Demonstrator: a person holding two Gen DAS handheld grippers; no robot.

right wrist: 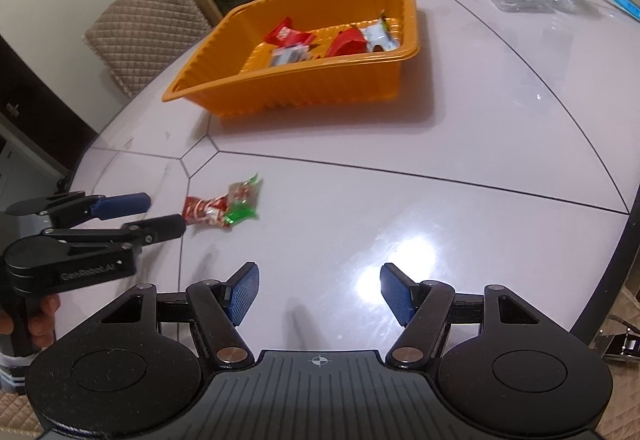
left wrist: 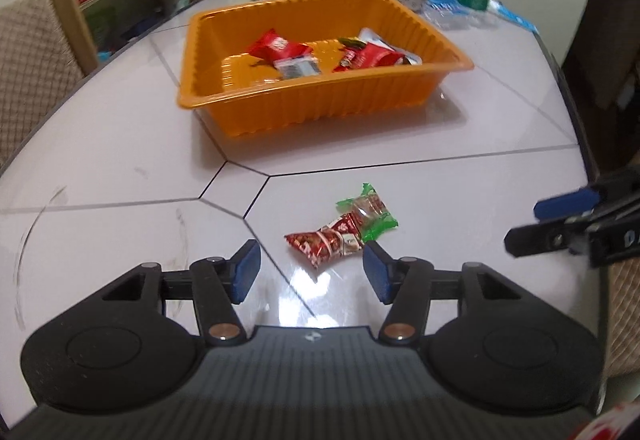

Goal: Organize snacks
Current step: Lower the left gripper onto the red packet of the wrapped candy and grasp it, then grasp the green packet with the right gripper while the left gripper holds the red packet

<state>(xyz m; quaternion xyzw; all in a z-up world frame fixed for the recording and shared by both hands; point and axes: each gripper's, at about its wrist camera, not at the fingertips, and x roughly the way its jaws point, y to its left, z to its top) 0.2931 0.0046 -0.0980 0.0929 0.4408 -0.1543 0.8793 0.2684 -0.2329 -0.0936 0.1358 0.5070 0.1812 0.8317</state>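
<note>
Left wrist view: both grippers' jaws spread wide, red snack (left wrist: 326, 243) and green snack (left wrist: 370, 212) before orange tray (left wrist: 304, 108).

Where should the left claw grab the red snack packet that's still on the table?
Probably at the pinched waist of the red snack packet, or its free near-left end. It lies flat, long axis running left to right, and its far end touches the green packet, so come down from above with the open left claw, fingers straddling the short width.
</note>
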